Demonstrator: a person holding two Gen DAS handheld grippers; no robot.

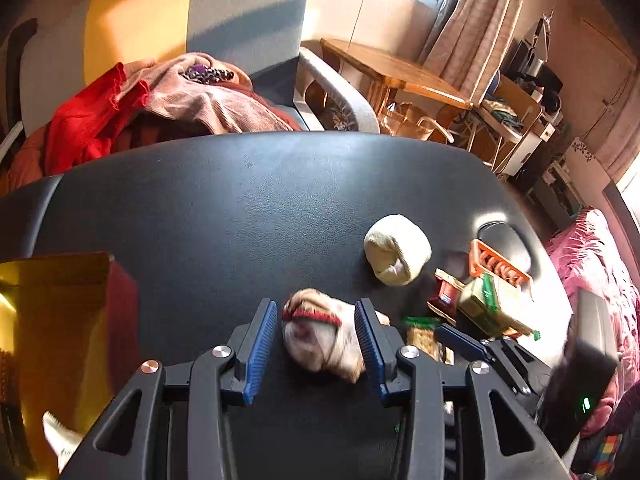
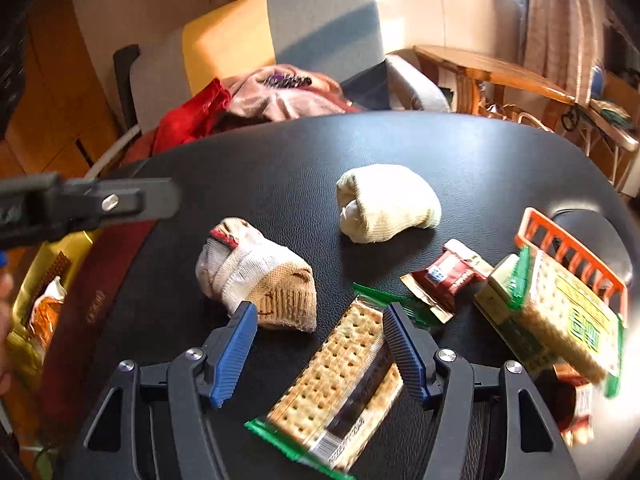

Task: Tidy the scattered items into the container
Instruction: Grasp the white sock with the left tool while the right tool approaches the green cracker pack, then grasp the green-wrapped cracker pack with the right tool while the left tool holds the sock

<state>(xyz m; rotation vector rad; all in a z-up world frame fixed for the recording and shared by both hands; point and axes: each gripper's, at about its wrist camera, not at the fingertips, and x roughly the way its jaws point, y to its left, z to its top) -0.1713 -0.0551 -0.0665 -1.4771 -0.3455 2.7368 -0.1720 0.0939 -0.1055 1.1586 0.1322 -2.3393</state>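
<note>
Left tool [image 1: 316, 336]: jaws part open, one on each side of the striped sock [image 1: 320, 336], which lies on the desk [image 1: 240, 208]. Whether the pads press on it cannot be told; a small gap shows on the left side.
Right tool [image 2: 318, 344]: jaws part open over the cracker pack [image 2: 340, 384], which lies flat on the desk between the blue pads; the pads look clear of it.
Striped sock: rolled, white with a red-edged cuff and a tan toe, near the desk's front, left of the cracker pack.
Cream sock [image 2: 386, 208]: rolled, further back on the desk, apart from the rest.
Red packet [image 2: 448, 276]: just right of the cracker pack's far end.
Second cracker pack [image 2: 560, 320]: at the right, tilted, leaning by an orange rack [image 2: 576, 256].
Box [image 1: 60, 320]: gold-lined with a dark red wall, at the desk's left edge; a wrapped item lies inside.
Behind the desk: a chair [image 1: 224, 20] heaped with clothes [image 1: 160, 108].
</note>
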